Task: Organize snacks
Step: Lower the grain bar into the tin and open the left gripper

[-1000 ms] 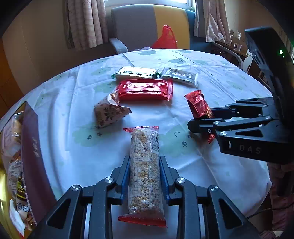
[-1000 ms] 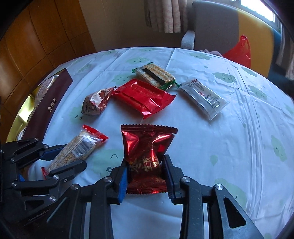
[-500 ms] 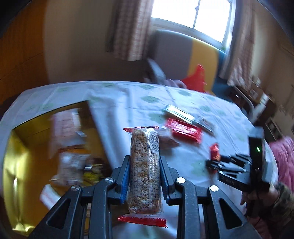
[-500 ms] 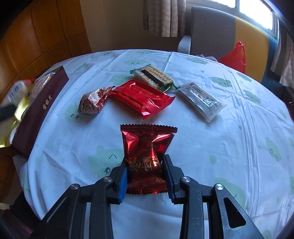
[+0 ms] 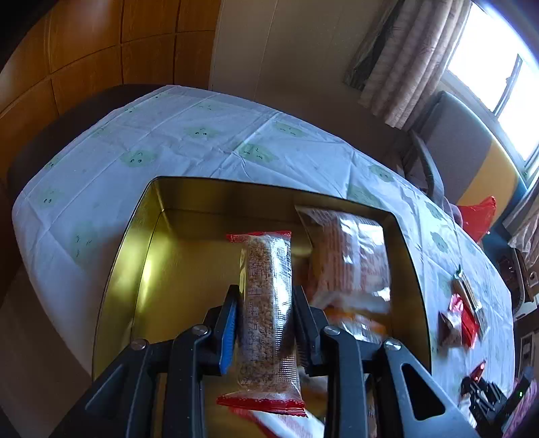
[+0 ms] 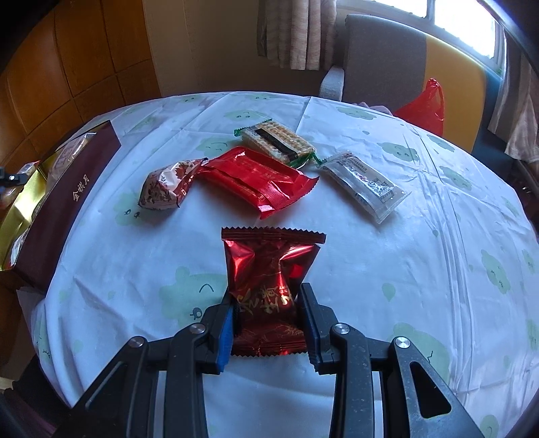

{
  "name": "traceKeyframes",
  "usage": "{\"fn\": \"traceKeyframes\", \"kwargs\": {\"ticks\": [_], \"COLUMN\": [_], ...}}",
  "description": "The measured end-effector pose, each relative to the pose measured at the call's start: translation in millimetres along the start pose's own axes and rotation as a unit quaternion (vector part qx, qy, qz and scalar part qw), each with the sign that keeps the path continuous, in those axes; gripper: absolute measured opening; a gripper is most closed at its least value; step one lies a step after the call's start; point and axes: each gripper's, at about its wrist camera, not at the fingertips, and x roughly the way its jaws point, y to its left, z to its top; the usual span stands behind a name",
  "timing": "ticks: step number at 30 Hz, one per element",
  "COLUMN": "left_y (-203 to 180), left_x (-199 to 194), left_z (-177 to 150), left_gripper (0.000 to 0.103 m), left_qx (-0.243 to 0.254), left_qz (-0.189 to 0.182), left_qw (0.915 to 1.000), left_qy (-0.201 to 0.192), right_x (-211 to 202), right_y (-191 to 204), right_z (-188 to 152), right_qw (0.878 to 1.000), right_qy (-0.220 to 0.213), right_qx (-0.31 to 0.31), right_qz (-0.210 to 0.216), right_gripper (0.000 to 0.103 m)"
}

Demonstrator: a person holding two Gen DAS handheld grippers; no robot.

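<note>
Over the gold tin (image 5: 141, 269) at frame centre, the left gripper (image 5: 266, 323), clamped on the grain bar (image 5: 266, 303), has swung off the table; release looks next. The right gripper (image 6: 267, 320) still pinches the red packet (image 6: 269, 269), lower centre.

This is a home dining room: a round table (image 6: 387, 276) under a patterned cloth, an upholstered armchair (image 6: 387, 50), curtains (image 6: 296, 30) at the window and wood-panelled walls (image 6: 67, 67).

Grey-and-yellow armchair (image 6: 397, 57) behind the table (image 6: 370, 269). Red plastic bag (image 6: 426, 104) on the armchair's seat. Curtains (image 6: 296, 30) just left of the armchair.
</note>
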Motion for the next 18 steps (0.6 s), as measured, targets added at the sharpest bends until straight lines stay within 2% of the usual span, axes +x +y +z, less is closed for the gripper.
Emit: {"fn": "traceKeyframes", "kwargs": {"ticks": [10, 12, 16, 18], "left_y": [-22.3, -25.7, -27.6, -28.9], "left_x": [64.5, 65.7, 51.3, 37.4], "left_z": [30.2, 30.8, 21.4, 12.7], "left_gripper": [0.032, 0.034, 0.034, 0.034], "left_qx": [0.013, 0.018, 0.019, 0.021], "left_qz": [0.012, 0.006, 0.023, 0.048], "left_qw": [0.9994, 0.9995, 0.9995, 0.9986], "left_qy": [0.028, 0.027, 0.013, -0.003], "right_x": [1.5, 1.7, 1.8, 1.7], "right_y": [0.8, 0.6, 0.6, 0.7], "right_z": [0.9, 0.9, 0.6, 0.5], "right_qw": [1.000, 1.000, 1.000, 1.000], "right_qy": [0.002, 0.002, 0.002, 0.001], "right_qx": [0.003, 0.004, 0.005, 0.005], "right_qz": [-0.006, -0.006, -0.006, -0.006], "right_gripper": [0.036, 0.036, 0.036, 0.036]}}
